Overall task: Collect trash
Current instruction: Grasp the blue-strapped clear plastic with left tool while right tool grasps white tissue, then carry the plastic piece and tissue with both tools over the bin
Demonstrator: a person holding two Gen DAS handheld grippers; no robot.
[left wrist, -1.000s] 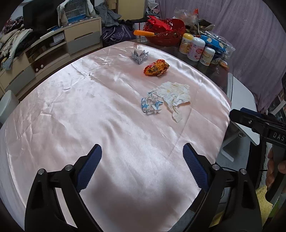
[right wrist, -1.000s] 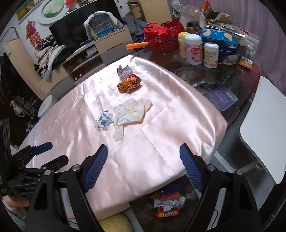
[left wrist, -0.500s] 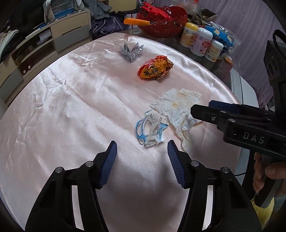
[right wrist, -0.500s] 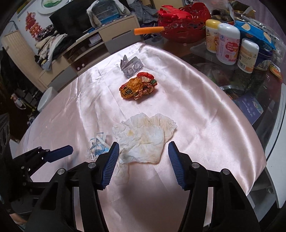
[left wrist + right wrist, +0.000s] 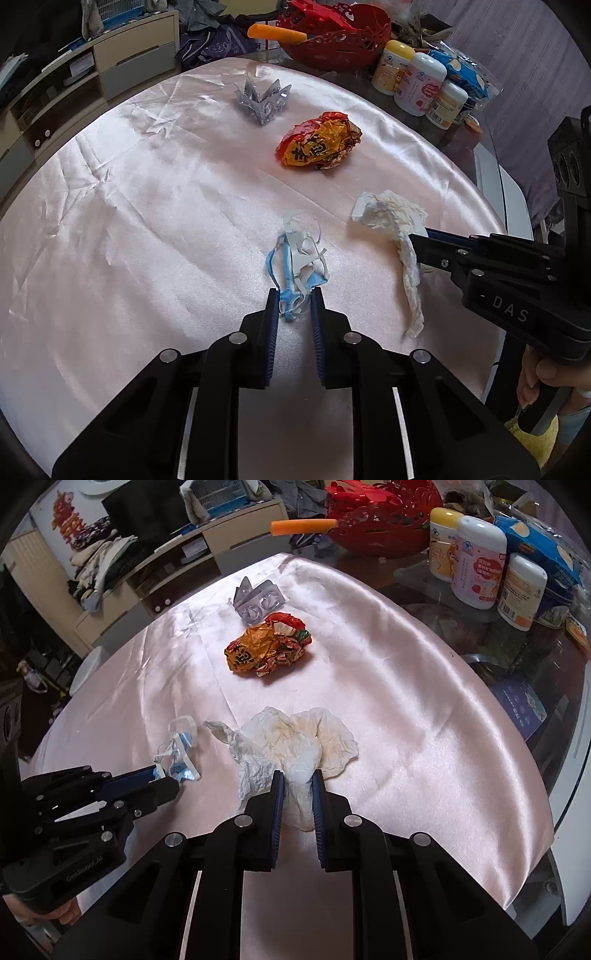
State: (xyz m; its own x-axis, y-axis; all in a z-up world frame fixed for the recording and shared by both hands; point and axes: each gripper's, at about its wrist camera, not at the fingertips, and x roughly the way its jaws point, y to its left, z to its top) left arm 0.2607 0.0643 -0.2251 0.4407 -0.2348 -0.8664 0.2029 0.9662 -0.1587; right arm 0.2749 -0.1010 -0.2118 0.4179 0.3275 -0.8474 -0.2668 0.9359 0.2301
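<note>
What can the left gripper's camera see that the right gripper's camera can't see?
Only the left wrist view shows the hand holding the right gripper, with something yellow and fuzzy beneath it.

Only the right wrist view shows the red wall decoration, the pile of clothes on the cabinet, and the blue booklet.

Both show the pink cloth, blue and white wrapper, stained tissue, orange wrapper, silver packaging, red basket and white bottles.

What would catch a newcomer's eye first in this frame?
Both grippers have closed on trash on the pink tablecloth: the left gripper pinches the blue-and-white wrapper, the right gripper pinches the stained tissue. Beyond them lie a crumpled orange-red snack bag and a clear plastic blister pack, untouched.
</note>
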